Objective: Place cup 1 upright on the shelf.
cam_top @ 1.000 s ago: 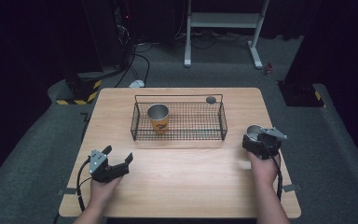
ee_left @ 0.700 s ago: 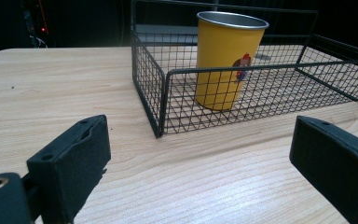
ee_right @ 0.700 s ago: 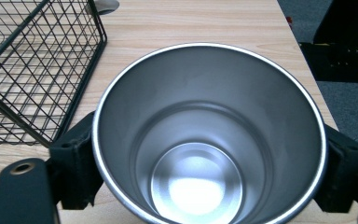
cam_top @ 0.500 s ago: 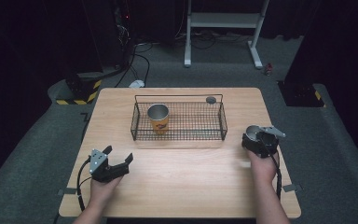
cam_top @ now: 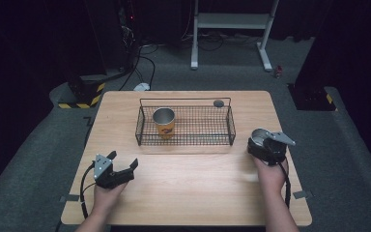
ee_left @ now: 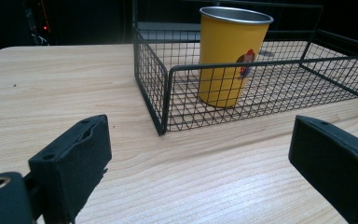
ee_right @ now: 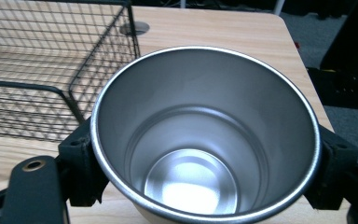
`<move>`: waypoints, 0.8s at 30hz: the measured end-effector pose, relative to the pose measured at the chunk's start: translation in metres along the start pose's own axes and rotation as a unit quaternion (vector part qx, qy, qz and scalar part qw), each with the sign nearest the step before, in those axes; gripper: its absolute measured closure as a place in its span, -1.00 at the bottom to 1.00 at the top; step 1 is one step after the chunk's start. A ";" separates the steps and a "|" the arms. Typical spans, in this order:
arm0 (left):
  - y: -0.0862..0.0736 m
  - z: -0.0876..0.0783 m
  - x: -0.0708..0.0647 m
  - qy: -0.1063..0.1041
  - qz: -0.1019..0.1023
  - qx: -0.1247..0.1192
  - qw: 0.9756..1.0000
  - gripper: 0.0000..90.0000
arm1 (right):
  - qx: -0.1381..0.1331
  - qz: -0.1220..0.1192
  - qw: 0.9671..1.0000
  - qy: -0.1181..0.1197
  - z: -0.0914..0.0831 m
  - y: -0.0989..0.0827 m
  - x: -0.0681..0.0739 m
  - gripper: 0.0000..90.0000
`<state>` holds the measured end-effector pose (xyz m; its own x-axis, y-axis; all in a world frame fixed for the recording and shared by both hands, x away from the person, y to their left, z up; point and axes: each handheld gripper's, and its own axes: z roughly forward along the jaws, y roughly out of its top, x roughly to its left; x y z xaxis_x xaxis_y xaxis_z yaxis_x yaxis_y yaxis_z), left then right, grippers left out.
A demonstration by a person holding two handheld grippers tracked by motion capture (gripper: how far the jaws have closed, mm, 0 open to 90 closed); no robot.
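My right gripper [cam_top: 265,143] is shut on a bare steel cup [cam_top: 258,136], held upright just above the table to the right of a black wire basket [cam_top: 232,126]. In the right gripper view the black pads [ee_right: 81,158] press on both sides of the steel cup [ee_right: 205,140], whose inside is empty. A yellow cup [cam_top: 164,123] with a steel rim stands upright in the basket's left part. My left gripper [cam_top: 123,160] rests near the table's front left, open with nothing between its jaws. The left gripper view faces the basket [ee_left: 168,93] and the yellow cup [ee_left: 230,56].
A small grey round disc [cam_top: 218,103] lies on the wooden table [cam_top: 198,193] just behind the basket's back rim. The table's right edge is close beside my right hand. Dark floor, cables and a white stand frame [cam_top: 232,21] lie beyond the table.
My right gripper with the steel cup has edged slightly left, toward the basket. The left gripper has kept its place.
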<state>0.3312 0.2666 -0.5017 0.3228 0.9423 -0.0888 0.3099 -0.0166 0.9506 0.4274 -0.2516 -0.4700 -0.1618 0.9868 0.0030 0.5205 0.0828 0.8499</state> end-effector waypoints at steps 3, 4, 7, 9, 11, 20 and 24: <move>-0.001 0.002 0.000 0.000 0.001 0.005 1.000 -0.85 | -0.005 -0.003 1.000 0.003 -0.005 0.001 0.003 -0.59; -0.002 0.002 0.000 0.000 0.004 0.009 1.000 -0.85 | -0.007 -0.003 1.000 0.004 -0.006 0.002 0.004 -0.59; -0.004 0.006 0.001 0.003 0.008 0.018 1.000 -0.85 | -0.006 -0.008 1.000 0.007 -0.010 0.003 0.007 -0.59; -0.005 0.009 0.002 0.005 0.009 0.029 1.000 -0.84 | -0.009 -0.009 1.000 0.011 -0.012 0.005 0.010 -0.59; -0.007 0.012 0.004 0.002 0.006 0.041 0.999 -0.84 | -0.013 -0.014 1.000 0.012 -0.016 0.007 0.012 -0.59; -0.014 0.021 0.005 0.008 0.014 0.085 0.996 -0.82 | -0.039 -0.026 0.999 0.024 -0.031 0.022 0.024 -0.59; -0.014 0.022 0.004 0.006 0.016 0.091 0.996 -0.82 | -0.052 -0.030 0.998 0.030 -0.039 0.032 0.026 -0.59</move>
<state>0.3480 0.2631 -0.5221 0.3253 0.9440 -0.0555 0.4570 -0.1056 0.8832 0.4076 -0.2282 -0.4221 -0.2413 0.9702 -0.0204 0.4193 0.1232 0.8995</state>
